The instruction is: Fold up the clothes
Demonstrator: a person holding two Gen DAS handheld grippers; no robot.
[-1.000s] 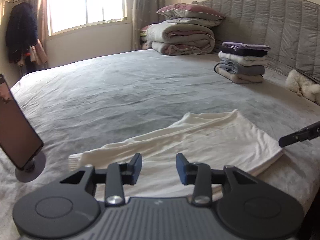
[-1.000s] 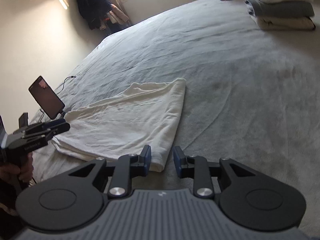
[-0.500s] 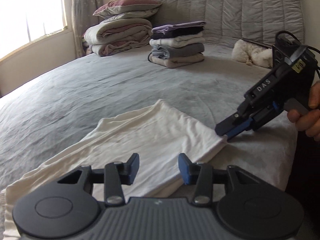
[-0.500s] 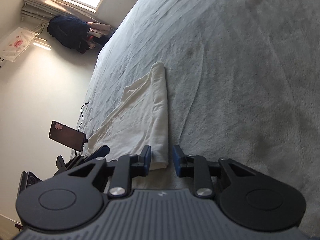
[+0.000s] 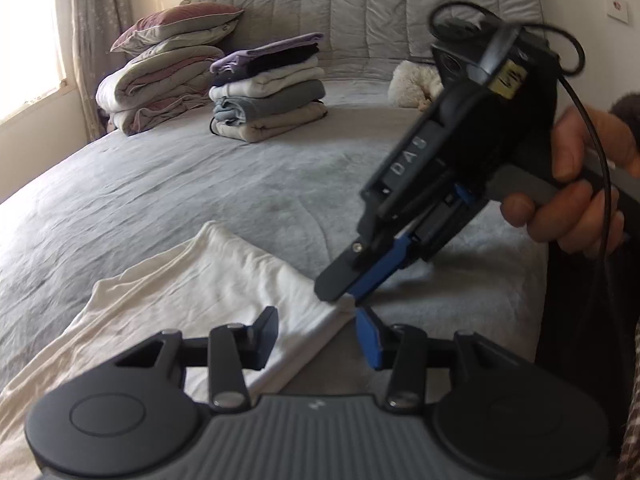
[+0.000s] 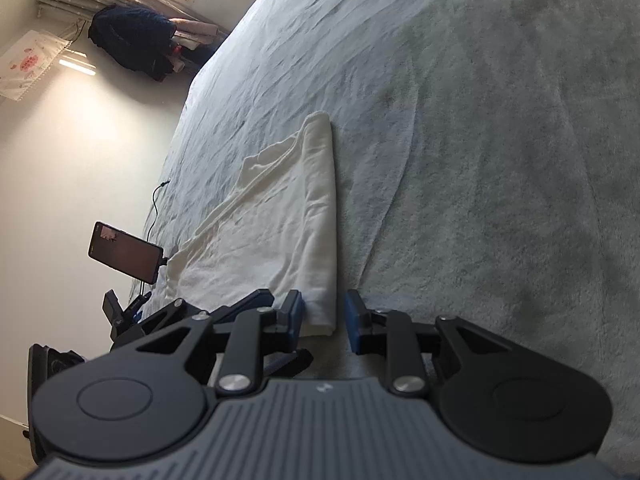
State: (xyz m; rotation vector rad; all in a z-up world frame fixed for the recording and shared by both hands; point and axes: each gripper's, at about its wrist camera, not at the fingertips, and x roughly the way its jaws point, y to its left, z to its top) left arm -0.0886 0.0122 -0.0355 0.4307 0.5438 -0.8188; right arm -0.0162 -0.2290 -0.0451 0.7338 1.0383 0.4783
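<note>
**Desk:** What does the caption need to say about where the garment lies?

**Photographer:** A cream garment [image 5: 192, 292], partly folded into a long band, lies flat on the grey bed [image 5: 168, 184] near its front edge. Its long axis runs along that edge, from the corner by the propped phone [image 6: 124, 251] toward the side where both tools meet.

**Desk:** And the tools?

**Photographer:** Both crowd the same end. The right gripper [image 6: 323, 313] points down the band's length, its jaws apart with the near corner of the cloth between them, not yet pinched. The left gripper [image 5: 318, 338] sits just beside it, jaws also apart, straddling the folded side edge a little further in.

**Desk:** Which one is nearer the corner?

**Photographer:** The right, by my reading; in the left camera its tip touches or nearly touches the corner of the cloth. The far end, toward the phone, has no tool near it.

**Desk:** So the next move?

**Photographer:** Likely both close on this end and carry it along the band toward the phone end. The stack of folded clothes [image 5: 268, 88] by the headboard stands well apart.
</note>
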